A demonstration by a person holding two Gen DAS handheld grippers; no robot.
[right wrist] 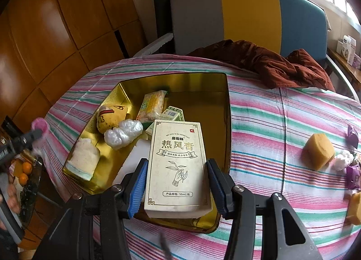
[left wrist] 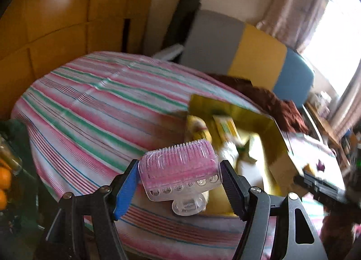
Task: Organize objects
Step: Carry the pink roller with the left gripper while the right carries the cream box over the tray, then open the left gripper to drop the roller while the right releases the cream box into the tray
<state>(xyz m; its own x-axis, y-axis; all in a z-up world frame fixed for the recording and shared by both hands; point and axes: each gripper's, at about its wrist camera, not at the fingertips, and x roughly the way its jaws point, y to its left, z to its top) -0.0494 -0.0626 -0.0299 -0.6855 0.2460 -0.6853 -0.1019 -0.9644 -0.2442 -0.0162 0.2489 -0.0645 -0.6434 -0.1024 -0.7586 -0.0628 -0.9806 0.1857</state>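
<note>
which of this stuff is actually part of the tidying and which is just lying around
Part of the job:
- pink brush, clamped in the left gripper
- cream box, clamped in the right gripper over the gold tin
- yellow sponge on the cloth, not yet packed

Just lying about:
- brown jacket
- chair
- oranges beside the table

Readable print appears only in the right wrist view, on a cream cardboard box with gold line art (right wrist: 178,165) at lower centre of the frame. Near its top, small Latin capitals read "MO SHU SI RE FENG GAO". Below, large Chinese characters read "热风膏". Near its bottom edge, a framed line ends in "50ml". Print on the small packets behind it is too small to read.
</note>
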